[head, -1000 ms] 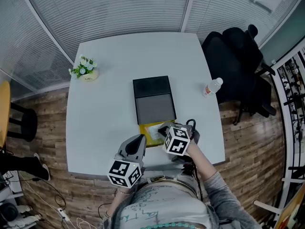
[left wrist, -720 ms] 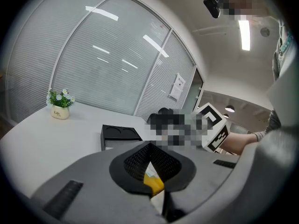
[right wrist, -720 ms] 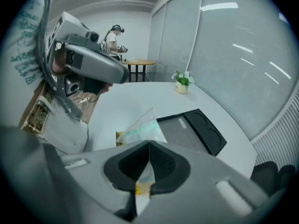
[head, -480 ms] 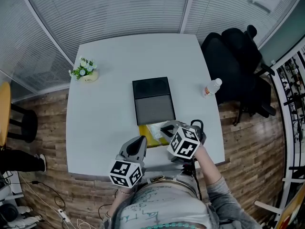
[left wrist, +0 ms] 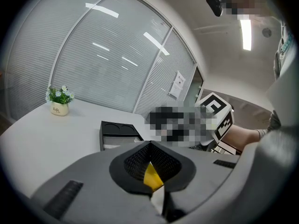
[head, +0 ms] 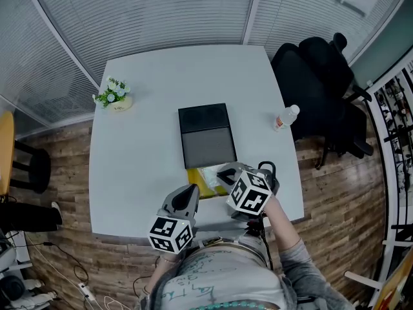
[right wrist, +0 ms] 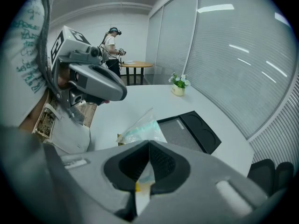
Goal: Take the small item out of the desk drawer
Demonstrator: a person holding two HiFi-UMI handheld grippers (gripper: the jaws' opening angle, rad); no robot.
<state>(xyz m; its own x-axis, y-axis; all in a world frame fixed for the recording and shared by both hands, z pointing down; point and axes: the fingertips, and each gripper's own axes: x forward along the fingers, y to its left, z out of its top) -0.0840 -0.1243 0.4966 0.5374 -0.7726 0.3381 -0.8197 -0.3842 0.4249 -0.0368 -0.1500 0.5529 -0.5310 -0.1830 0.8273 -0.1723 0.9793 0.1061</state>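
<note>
Right tool (head: 224, 172) half hides the bagged item (right wrist: 140, 129).

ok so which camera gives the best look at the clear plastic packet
The right gripper view: the clear plastic packet lies just ahead of the right gripper, whose shut jaws pinch its near end. The head view shows only a small bit of it, partly hidden by that gripper. The left gripper view doesn't show it.

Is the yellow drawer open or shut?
Open: the yellow drawer sticks out from the near end of the black box.
</note>
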